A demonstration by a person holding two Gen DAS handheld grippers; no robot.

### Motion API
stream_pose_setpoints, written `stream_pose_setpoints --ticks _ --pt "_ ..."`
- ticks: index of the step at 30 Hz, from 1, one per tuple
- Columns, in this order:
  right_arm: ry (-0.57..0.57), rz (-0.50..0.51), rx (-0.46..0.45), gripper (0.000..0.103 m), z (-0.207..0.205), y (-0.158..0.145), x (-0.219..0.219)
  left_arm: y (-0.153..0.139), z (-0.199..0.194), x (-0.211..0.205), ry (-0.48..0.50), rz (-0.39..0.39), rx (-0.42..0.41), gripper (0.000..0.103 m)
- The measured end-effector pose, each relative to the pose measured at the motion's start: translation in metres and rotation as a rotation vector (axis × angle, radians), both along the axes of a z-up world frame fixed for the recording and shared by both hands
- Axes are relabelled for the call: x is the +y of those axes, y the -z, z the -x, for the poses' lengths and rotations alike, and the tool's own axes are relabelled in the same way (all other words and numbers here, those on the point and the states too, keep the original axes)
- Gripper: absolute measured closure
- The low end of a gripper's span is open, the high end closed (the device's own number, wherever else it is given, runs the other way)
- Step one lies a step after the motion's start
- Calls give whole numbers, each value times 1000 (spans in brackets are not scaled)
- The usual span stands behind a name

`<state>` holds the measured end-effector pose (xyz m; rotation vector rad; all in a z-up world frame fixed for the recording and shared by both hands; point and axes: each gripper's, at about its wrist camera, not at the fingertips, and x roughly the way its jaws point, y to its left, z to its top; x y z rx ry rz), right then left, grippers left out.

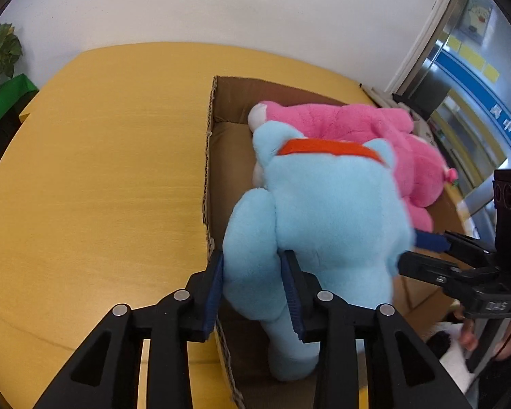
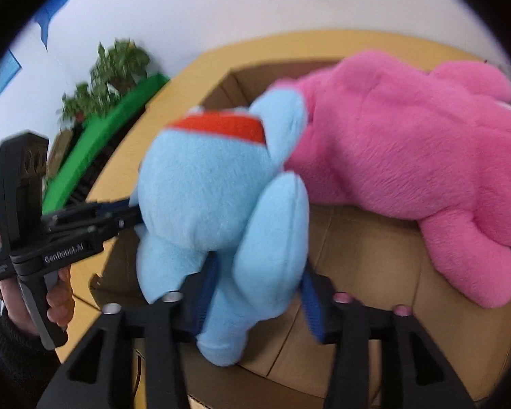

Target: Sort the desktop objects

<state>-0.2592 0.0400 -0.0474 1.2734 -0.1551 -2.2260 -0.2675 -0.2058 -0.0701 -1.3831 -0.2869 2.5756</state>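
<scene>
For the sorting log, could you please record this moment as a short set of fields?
container: cardboard box on yellow table
already inside: pink plush toy
being placed: blue plush toy, orange collar, over the box
left gripper: one blue leg between its fingers, pads barely touching
right gripper: other leg between open jaws

a light blue plush toy (image 2: 221, 204) with an orange-red band (image 2: 221, 127) hangs over an open cardboard box (image 2: 374, 289) on a yellow table (image 2: 214, 58). one of its legs lies between the blue pads of the right gripper (image 2: 259, 303), whose jaws stand apart; the right pad is clear of the fur. a pink plush toy (image 2: 408, 156) lies in the box, touching the blue one. at left, the left gripper (image 2: 129, 211) reaches the blue toy's side, its handle in a hand (image 2: 59, 293). a leafy plant (image 2: 109, 71) stands by the white wall.
</scene>
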Motion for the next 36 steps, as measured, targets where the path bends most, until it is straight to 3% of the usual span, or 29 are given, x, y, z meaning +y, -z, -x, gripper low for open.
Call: stream_pose_setpoints --ticks 1,4,6,9,15,19,24,36 --pt "15 24 46 18 -8 -12 8 -9 -8 0 -22 25 23 27" --pt "65 9 208 15 -51 -49 30 -35 -42 13 -79 100 111 1" --pt "86 -24 276 0 -81 -65 42 -50 -72 25 -87 91 156 0" --pt "116 -67 333 0 -127 -76 66 -65 -111 44 -102 91 201 0" --pt "222 -112 353 0 -190 -83 113 -79 -176 100 -125 179 292 0" --pt "264 -142 393 0 -217 -90 130 -80 -204 126 -128 166 310 0" --pt "282 -185 455 0 -243 -100 136 -79 -225 148 -88 143 311 0" --pt "262 -213 437 0 -252 -97 135 -78 -229 144 -71 89 292 0"
